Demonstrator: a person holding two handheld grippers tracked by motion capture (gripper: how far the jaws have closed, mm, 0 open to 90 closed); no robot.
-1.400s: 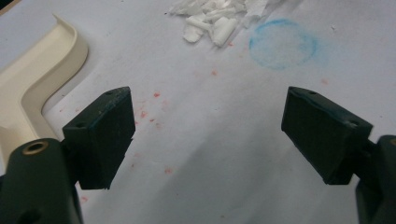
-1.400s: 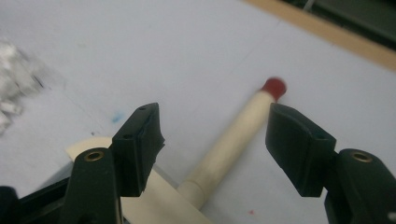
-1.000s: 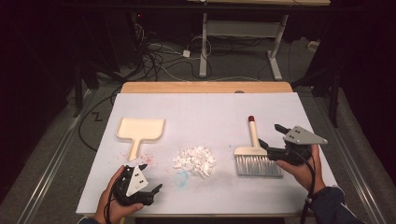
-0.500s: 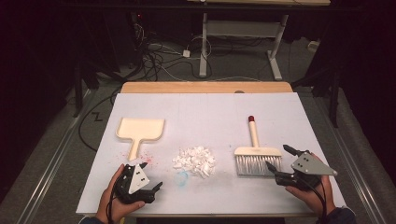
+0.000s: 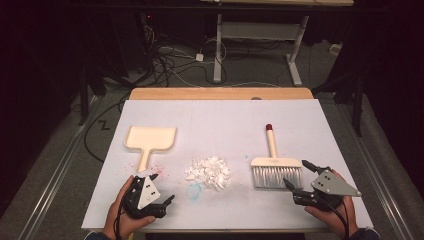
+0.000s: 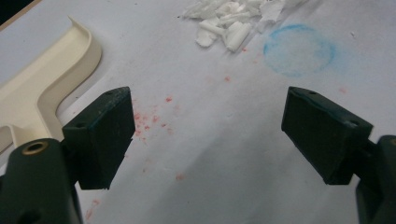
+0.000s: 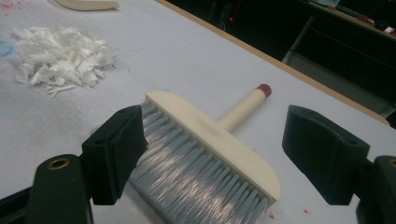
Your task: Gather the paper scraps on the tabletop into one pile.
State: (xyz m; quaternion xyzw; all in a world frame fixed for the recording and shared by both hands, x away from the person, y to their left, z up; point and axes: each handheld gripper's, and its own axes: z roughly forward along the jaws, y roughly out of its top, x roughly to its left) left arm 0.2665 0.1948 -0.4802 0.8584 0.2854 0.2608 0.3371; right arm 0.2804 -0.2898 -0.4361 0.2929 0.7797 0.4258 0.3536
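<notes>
Between the spread jaws of the left gripper [image 6: 205, 135] lies bare white table cover [image 6: 210, 177] flecked with red specks, nothing pinched; its own view shows a faint blue ring [image 6: 299, 50] drawn on the cover just ahead of the right-hand jaw, the near edge of a pile of white shreds [image 6: 233, 23] beyond, and the curved rim and handle of a cream dustpan [image 6: 42, 88] off to the left. From the high view that same left gripper [image 5: 161, 189] sits at the near left edge of the table in the person's left hand [image 5: 122, 215], with the dustpan [image 5: 149, 140] lying flat just beyond it and the pile of white shreds [image 5: 209, 172] in the middle of the cover. Jaws of the right gripper [image 7: 210, 149] are likewise wide apart and hold nothing; the brush [image 7: 210, 154] lies in front of them, grey bristles toward the camera, cream back and red-tipped handle pointing away toward the far edge. High view places the right gripper [image 5: 298, 175] at the near right, held in the right hand [image 5: 332, 215], just beside the bristle end of the brush [image 5: 275, 162], and alone reveals the wooden table edge [image 5: 220, 93], the floor cables [image 5: 170, 60] and a metal stand [image 5: 255, 40] behind
</notes>
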